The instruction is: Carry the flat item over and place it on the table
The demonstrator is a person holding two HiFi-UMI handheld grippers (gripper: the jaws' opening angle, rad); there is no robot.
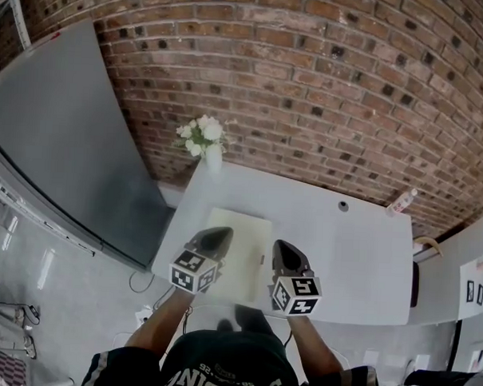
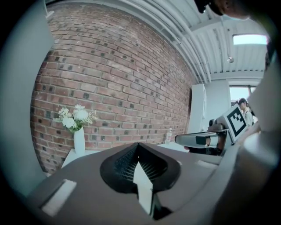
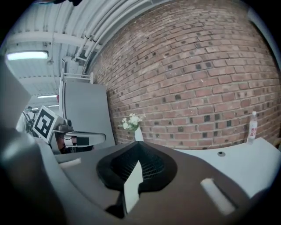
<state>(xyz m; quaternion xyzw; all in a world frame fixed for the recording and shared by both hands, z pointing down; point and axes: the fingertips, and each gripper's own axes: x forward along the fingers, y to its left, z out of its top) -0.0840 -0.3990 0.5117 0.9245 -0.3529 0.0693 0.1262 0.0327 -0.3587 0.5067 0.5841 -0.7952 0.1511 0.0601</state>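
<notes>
Head view: left gripper point(image 1: 216, 237) and right gripper point(image 1: 285, 251) pinched shut on opposite side edges of flat item point(image 1: 243, 244); likely light, thin, slightly bendy, best taken at both edges

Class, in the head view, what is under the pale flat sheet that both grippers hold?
The white table shows around the flat sheet. The tabletop directly beneath is covered, so anything there cannot be seen.

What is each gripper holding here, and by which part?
Both hold one pale flat board. The left gripper is shut on its left edge, and the right gripper is shut on its right edge.
</notes>
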